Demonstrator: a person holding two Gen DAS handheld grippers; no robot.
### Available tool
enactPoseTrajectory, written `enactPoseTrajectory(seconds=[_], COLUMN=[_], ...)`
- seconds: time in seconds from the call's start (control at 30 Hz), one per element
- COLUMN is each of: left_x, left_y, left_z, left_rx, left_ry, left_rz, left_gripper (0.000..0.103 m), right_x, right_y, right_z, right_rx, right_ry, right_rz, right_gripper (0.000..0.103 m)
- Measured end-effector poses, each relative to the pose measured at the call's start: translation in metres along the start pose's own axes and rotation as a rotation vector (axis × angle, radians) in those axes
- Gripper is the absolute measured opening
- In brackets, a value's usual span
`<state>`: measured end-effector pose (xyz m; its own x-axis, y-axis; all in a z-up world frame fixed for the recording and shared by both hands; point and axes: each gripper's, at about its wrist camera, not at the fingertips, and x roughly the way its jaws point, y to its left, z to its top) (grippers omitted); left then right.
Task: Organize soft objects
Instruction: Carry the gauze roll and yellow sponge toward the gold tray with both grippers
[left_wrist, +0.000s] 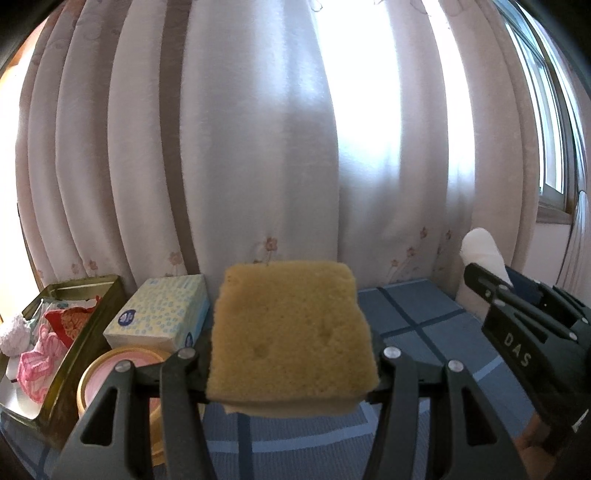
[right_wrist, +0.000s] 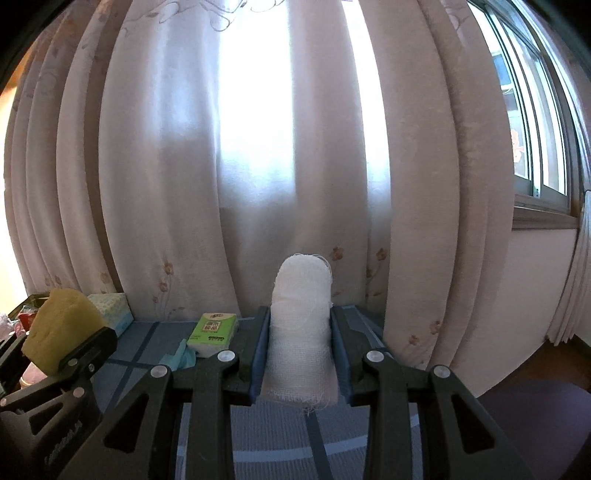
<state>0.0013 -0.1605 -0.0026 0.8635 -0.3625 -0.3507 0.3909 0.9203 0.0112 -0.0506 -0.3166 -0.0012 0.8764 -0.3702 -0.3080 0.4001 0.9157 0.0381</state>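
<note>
tissue box (left_wrist: 159, 314) and tin tray (left_wrist: 66, 365) flank the held sponge (left_wrist: 291, 336).

The sponge (left_wrist: 291, 332) is mustard yellow and pitted; the gauze roll (right_wrist: 301, 332) is white with an open weave. A blue cloth (left_wrist: 417, 314) with darker crossing stripes covers the table. The tissue box (left_wrist: 162, 314) is pale yellow with blue dots, the small tissue pack (right_wrist: 213, 329) green and white, and the curtain (left_wrist: 258, 147) cream with small pink flowers.

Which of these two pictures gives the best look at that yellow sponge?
The left wrist view. There the yellow sponge fills the middle of the picture, face-on, clamped in the left tool, so its pores and dents show. The right wrist view catches it only at the far left edge, small, seen from the side.
</note>
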Motion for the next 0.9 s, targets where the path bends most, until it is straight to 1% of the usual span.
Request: enactPoseTrajectory(seconds=[0.4, 0.9], left_x=[-0.010, -0.020], left_y=[0.002, 0.007], left_z=[-0.004, -0.007], left_rx=[-0.015, -0.024], left_ry=[-0.010, -0.013], left_rz=[-0.003, 0.000], left_gripper=[0.054, 0.054], right_x=[-0.015, -0.034], right_y=[0.001, 0.006], right_z=[-0.004, -0.011], right_rx=[0.012, 0.035], right_ry=[-0.016, -0.020], right_rz=[-0.032, -0.043], right_gripper=[0.034, 0.034])
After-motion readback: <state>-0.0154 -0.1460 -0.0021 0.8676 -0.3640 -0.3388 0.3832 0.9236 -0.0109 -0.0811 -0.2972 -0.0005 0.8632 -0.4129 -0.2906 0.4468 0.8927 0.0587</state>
